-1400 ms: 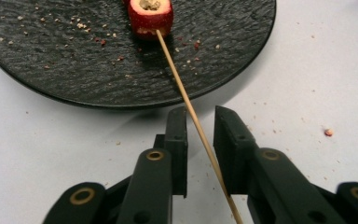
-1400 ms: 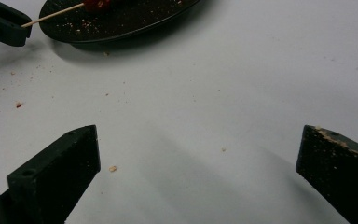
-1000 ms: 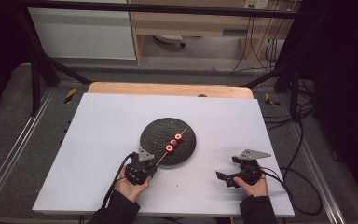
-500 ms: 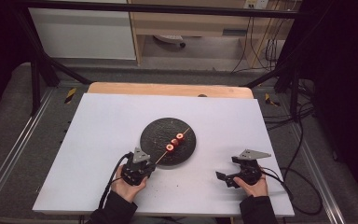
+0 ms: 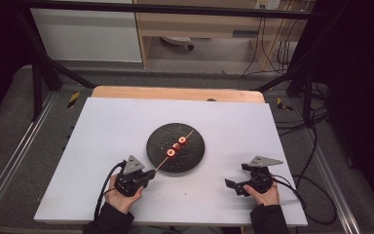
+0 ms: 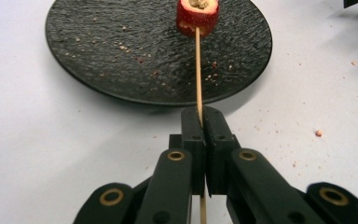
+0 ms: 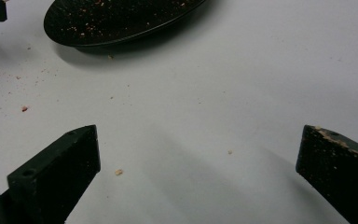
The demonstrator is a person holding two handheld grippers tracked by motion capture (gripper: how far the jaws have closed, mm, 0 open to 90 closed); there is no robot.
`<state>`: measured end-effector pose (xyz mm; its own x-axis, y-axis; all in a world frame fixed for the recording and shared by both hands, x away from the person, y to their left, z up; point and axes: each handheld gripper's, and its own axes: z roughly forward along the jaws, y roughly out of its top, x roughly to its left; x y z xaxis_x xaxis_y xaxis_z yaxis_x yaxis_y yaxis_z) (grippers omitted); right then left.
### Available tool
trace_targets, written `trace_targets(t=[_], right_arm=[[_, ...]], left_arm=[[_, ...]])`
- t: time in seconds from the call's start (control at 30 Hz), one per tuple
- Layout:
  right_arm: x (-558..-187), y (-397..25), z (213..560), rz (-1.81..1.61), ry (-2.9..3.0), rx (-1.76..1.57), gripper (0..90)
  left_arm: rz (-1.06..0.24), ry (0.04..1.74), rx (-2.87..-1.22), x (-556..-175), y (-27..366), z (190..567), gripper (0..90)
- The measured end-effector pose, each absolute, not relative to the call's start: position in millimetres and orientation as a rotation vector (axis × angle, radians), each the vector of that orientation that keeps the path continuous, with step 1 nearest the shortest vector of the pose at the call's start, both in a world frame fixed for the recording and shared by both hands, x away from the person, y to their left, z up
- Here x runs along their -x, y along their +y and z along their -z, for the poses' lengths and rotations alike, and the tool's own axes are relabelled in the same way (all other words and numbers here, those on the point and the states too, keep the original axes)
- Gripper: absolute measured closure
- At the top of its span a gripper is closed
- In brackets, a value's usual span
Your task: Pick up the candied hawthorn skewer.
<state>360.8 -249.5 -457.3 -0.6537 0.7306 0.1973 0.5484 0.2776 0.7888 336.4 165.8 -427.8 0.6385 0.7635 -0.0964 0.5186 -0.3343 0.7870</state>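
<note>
A thin wooden skewer (image 5: 175,149) carries three red rings and lies slantwise over a round black plate (image 5: 195,157) in the middle of the white table. In the left gripper view the nearest red ring (image 6: 197,16) sits on the skewer (image 6: 198,74) above the plate (image 6: 98,51). My left gripper (image 5: 150,173) (image 6: 203,116) is shut on the skewer's near end, just off the plate's front left rim. My right gripper (image 5: 234,186) (image 7: 198,163) rests at the front right, open, with bare table between its fingers.
The white table top (image 5: 117,126) has crumbs scattered in front of the plate (image 7: 121,18). A wooden board edge (image 5: 175,92) runs along the far side. Cables (image 5: 311,195) trail off the right. Metal frame rails border the table.
My left gripper has drawn slightly back toward the front left with the skewer, sliding the red rings along over the plate. The right gripper has stayed put.
</note>
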Motion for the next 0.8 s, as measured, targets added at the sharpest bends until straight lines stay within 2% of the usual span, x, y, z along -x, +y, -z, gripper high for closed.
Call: trace_targets(t=[0.37, 0.8], right_arm=[[-359.8, -241.8, 456.1, -1.344, 2.333, -1.207, 0.4], [-360.2, -227.7, 452.0, -1.351, 2.339, -1.188, 0.4]], left_arm=[[-0.36, 0.966, -1.971, -327.7, 191.0, 431.2, 88.1], [-0.365, 0.926, -1.944, -318.5, 199.7, 433.6, 88.1]])
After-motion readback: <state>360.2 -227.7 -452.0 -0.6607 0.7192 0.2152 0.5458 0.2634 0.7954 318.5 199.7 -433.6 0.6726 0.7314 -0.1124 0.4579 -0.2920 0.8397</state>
